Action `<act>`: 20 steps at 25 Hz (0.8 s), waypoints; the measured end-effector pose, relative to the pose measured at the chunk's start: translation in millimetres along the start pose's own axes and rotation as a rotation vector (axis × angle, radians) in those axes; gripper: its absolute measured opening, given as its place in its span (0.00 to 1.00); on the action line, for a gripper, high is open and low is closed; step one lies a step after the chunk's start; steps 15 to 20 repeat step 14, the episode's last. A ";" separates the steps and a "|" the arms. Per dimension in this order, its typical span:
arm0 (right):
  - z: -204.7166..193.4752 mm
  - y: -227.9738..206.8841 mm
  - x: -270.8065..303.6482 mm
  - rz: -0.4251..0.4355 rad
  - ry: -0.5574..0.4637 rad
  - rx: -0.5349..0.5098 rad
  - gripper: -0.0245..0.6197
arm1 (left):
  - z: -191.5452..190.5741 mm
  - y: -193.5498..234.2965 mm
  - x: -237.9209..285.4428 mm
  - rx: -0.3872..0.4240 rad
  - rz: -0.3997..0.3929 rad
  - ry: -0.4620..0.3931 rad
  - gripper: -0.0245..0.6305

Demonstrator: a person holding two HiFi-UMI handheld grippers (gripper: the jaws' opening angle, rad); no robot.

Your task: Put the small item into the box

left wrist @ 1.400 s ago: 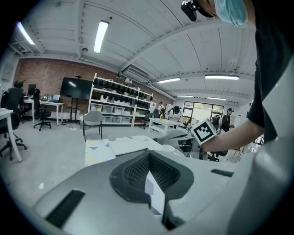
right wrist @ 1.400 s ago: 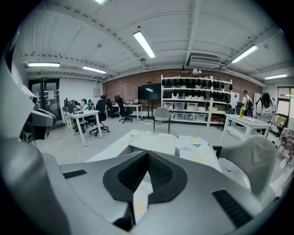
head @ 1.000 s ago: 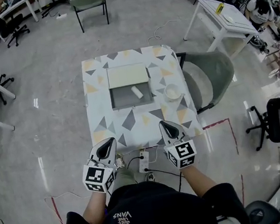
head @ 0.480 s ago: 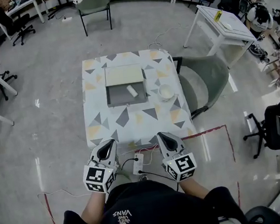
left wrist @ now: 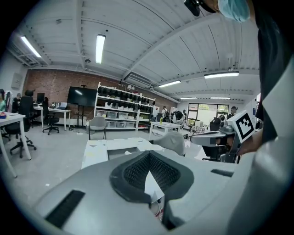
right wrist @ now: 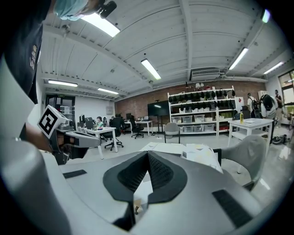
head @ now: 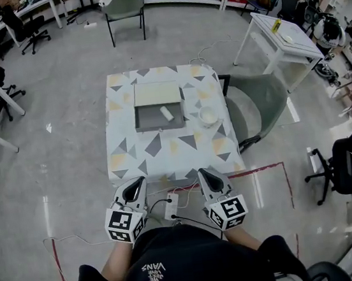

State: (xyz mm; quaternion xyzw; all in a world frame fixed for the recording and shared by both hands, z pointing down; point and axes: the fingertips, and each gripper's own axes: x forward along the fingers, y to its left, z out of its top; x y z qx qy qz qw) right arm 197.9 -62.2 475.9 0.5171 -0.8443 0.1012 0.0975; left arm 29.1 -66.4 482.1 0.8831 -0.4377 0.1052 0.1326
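Observation:
The grey open box (head: pixel 150 121) sits on the patterned table (head: pixel 164 151), its pale lid (head: pixel 156 93) folded back on the far side. A small white cylindrical item (head: pixel 166 113) lies inside the box at its right. Both grippers hang low near my waist, well short of the table's near edge. The left gripper (head: pixel 135 186) (left wrist: pixel 148 158) is shut with nothing between its pads. The right gripper (head: pixel 205 175) (right wrist: pixel 147 156) is also shut and empty. In both gripper views the table and box show small beyond the jaws.
A white round container (head: pixel 208 115) stands on the table right of the box. A green chair (head: pixel 261 100) is tucked at the table's right side. A power strip (head: pixel 170 207) with cables lies on the floor between the grippers. Red tape (head: pixel 266 168) marks the floor.
The table and box have drawn farther away and smaller in the head view, as I have backed off. Both grippers stay shut and low by my waist.

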 end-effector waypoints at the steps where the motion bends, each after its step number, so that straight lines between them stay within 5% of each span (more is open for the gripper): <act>1: 0.1 0.1 -1.3 -0.001 -0.001 0.002 0.04 | -0.5 -1.1 -0.7 0.000 0.000 0.000 0.04; 20: 1.8 -2.0 0.0 -0.022 -0.011 0.021 0.04 | 2.5 2.7 -3.4 0.012 0.000 -0.006 0.05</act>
